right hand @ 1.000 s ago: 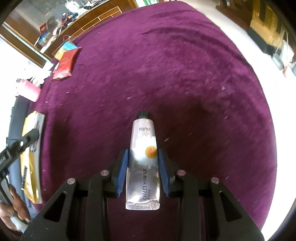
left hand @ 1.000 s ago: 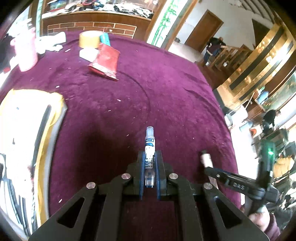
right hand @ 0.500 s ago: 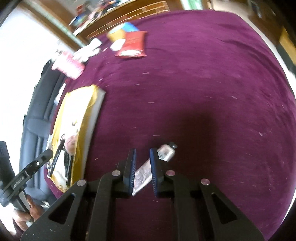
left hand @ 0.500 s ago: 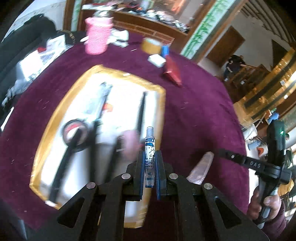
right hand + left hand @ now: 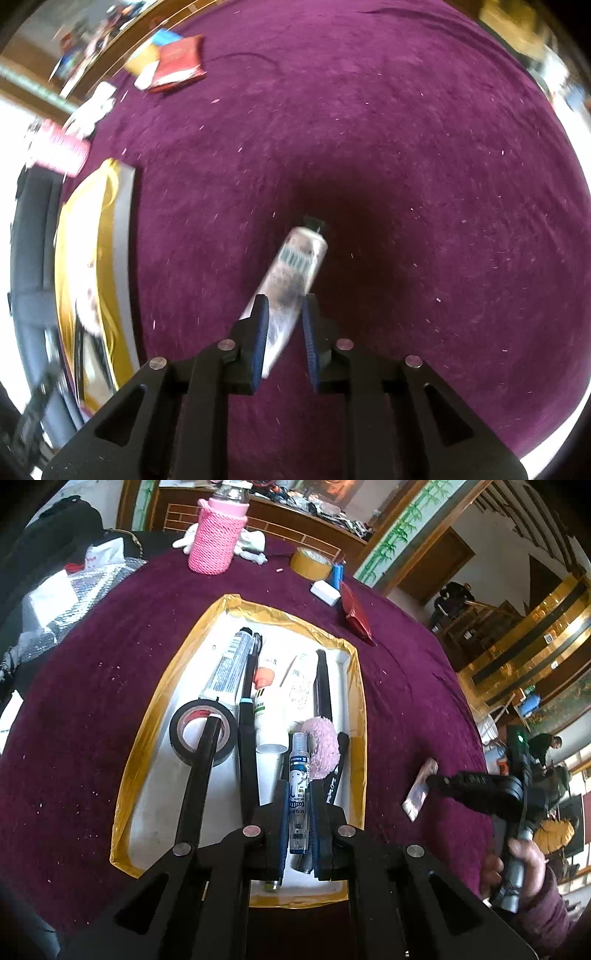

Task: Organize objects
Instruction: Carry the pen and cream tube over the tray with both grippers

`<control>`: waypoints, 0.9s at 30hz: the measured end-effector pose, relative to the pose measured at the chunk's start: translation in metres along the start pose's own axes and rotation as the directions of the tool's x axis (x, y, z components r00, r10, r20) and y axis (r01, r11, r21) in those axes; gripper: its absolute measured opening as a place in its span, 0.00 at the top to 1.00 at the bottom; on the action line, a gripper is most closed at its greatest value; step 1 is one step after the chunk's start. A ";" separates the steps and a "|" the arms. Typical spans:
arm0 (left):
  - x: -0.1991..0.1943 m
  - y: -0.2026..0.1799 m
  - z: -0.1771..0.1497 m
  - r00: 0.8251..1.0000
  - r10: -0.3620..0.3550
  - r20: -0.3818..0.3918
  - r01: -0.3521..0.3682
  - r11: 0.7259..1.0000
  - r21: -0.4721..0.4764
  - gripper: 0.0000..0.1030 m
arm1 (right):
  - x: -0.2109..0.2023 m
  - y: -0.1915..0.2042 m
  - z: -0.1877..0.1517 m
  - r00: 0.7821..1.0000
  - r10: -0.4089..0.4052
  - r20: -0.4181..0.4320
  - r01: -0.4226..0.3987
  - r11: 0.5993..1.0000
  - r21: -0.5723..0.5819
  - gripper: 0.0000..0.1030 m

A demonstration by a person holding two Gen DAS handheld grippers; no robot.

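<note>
My left gripper (image 5: 298, 786) is shut on a small clear spray bottle with a blue label (image 5: 298, 775) and holds it above the near right part of a white tray with a gold rim (image 5: 356, 686). The tray holds a black tape roll (image 5: 203, 733), tubes, black pens and a pink puff (image 5: 323, 744). My right gripper (image 5: 283, 306) is shut on a hand cream tube (image 5: 293, 269), tilted, over the purple cloth. In the left wrist view the right gripper (image 5: 436, 780) holds that tube (image 5: 419, 788) right of the tray. The tray (image 5: 122, 236) sits left in the right wrist view.
A pink knitted bottle sleeve (image 5: 218, 535), a brown tape roll (image 5: 310, 563), a white eraser (image 5: 325, 592) and a red packet (image 5: 356, 614) lie beyond the tray on the purple table (image 5: 406, 672). A black bag and foil packets sit at far left. The table edge is to the right.
My left gripper has swung left from bare cloth to above the tray with the spray bottle. My right gripper has lifted the cream tube, turned it and moved toward the tray.
</note>
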State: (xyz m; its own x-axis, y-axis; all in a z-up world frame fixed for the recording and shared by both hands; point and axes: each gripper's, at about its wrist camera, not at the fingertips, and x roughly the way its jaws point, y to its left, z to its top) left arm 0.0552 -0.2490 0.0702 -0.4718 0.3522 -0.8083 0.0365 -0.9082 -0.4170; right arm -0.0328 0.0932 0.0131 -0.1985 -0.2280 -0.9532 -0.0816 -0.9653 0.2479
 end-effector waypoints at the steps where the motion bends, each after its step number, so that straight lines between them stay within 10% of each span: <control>1: 0.000 0.001 0.000 1.000 -0.005 -0.005 0.005 1.000 0.008 0.93 | 0.005 0.002 0.002 1.000 -0.005 0.013 0.005 1.000 0.009 0.77; 6: 0.003 0.006 -0.001 0.999 -0.017 -0.033 0.018 0.999 0.039 0.93 | 0.018 0.032 0.001 0.988 -0.131 0.078 0.134 0.990 -0.037 0.59; 10: 0.007 0.006 0.002 0.999 -0.024 -0.047 0.027 0.998 0.060 0.93 | 0.022 0.048 0.002 0.968 -0.206 0.143 0.220 0.971 -0.090 0.71; 27: 0.015 0.011 0.008 0.997 -0.042 -0.068 0.048 0.994 0.098 0.93 | -0.041 0.097 -0.026 0.989 0.073 0.132 -0.052 0.987 -0.154 0.86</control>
State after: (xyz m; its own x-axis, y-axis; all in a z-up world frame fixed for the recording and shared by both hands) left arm 0.0408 -0.2554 0.0566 -0.4124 0.4042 -0.8164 -0.0725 -0.9079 -0.4128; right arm -0.0069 0.0059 0.0721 -0.3309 -0.2792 -0.9014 0.0802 -0.9601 0.2679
